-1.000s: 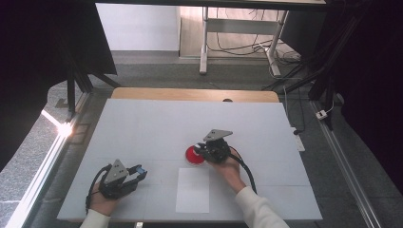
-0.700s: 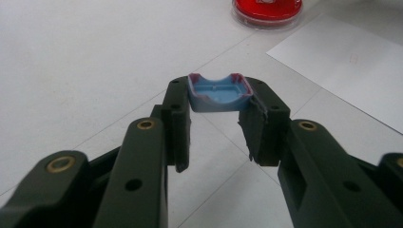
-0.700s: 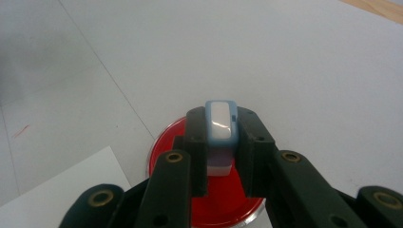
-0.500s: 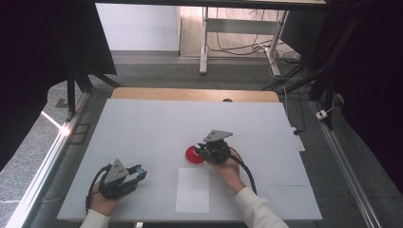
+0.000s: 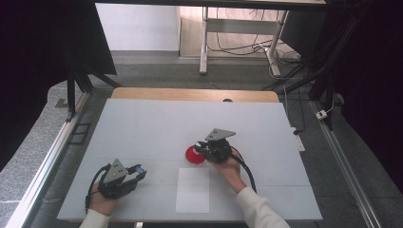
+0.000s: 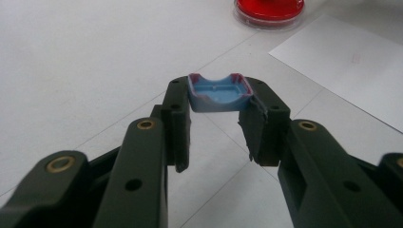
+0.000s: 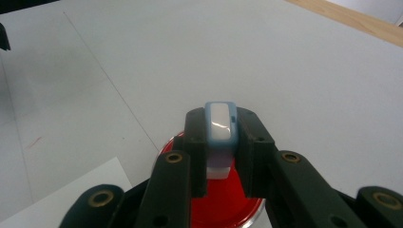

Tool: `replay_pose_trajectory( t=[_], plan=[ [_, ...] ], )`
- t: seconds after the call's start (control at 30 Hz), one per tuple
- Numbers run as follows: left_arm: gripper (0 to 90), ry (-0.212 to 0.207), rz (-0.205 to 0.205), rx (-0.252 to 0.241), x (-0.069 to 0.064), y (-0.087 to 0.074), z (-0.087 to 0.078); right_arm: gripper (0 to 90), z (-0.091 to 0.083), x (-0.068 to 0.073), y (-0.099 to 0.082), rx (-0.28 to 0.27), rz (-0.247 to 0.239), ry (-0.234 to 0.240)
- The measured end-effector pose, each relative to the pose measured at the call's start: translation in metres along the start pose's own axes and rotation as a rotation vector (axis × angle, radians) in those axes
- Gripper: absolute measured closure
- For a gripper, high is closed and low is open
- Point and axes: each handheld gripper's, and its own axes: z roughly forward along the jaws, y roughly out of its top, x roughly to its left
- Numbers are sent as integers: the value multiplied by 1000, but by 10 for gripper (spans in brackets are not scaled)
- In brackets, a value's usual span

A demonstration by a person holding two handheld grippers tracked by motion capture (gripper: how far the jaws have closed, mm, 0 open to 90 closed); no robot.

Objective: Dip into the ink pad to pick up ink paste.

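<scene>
- Nearest the person, the left gripper (image 5: 135, 171) sits low at the near-left of the white table (image 5: 142, 123), jaws clamped on a small pale-blue plastic cap with a pink-edged rim (image 6: 217, 93), hollow side showing in the left gripper view.
- Beside it lies a plain white sheet of paper (image 5: 192, 190), flat and matte.
- Farther in, the right gripper (image 5: 198, 149) grips a small blue-and-white rounded plastic stamp body (image 7: 220, 124), poised over the shallow round red ink pad dish (image 5: 194, 155), glossy with a clear rim.
- Judging by this, inking is the step: press straight down, level and light, so the face wets evenly and the dish doesn't skid.
- At the far edge, a wooden strip (image 5: 195, 94) borders the smooth table.
</scene>
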Motion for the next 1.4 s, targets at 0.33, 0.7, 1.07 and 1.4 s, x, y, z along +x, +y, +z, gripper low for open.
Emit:
replay_pose_trajectory(
  t=[0.33,0.7,1.07,1.4],
  plan=[
    [645,-1,1,-1,-1,1,0,752,-9,-2,5,-16,3,8],
    [646,-2,3,0,-1,1,1,751,-5,-2,3,43,-20,-1],
    [645,-1,4,2,-2,1,1,751,-7,-6,2,47,-8,-31],
    [645,0,2,3,-1,0,1,751,-1,-6,-1,70,-6,-22]
  ],
)
